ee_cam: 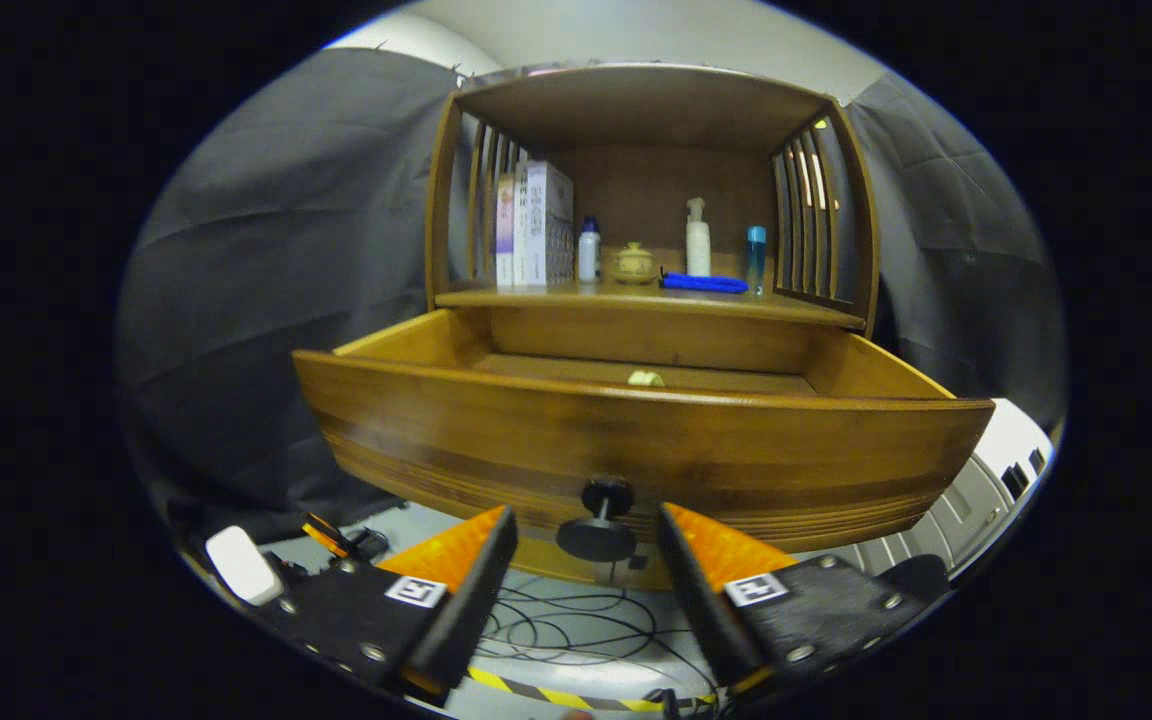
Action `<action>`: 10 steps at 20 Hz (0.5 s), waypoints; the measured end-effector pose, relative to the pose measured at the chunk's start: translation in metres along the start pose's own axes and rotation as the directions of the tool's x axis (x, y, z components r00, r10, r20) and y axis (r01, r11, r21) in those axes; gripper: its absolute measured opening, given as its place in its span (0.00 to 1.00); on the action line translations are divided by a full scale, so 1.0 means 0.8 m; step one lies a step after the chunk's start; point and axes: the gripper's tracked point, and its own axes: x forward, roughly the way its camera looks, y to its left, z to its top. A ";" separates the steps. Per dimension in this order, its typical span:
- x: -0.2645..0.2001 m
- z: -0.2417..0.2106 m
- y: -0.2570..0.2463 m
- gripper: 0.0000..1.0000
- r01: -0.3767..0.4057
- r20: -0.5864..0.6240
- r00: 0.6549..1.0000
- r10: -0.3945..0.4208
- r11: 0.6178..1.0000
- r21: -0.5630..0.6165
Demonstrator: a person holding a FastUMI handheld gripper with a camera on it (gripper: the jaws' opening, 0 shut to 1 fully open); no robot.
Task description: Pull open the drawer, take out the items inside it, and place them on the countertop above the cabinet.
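Your gripper (586,525) points straight ahead and sits level, its 2 fingers (466,560) spread wide apart with a clear gap between them. Neither finger presses on anything. The 2 tips angle slightly inward toward each other, and both finger bases lie at about the same height.

— Can you read anything ahead of your gripper (586,514)?
— No. The boxes (544,225) on the shelf well beyond your fingers carry print, but it's too small for you to make out.
— Closer in?
— Each finger bears a square coded marker (416,590), a pattern rather than letters. Your fingers stand apart, either side of the drawer knob (606,497). Below them, yellow-and-black warning tape (556,695) crosses the floor.
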 end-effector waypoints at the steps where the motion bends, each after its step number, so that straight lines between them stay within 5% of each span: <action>1: -0.008 0.021 0.008 0.96 -0.026 0.037 0.999 0.027 1.000 -0.008; 4: -0.025 0.079 0.009 0.97 -0.032 0.098 0.994 0.039 0.997 -0.073; 10: 0.006 0.174 0.006 0.96 0.028 0.037 0.999 -0.026 0.997 -0.068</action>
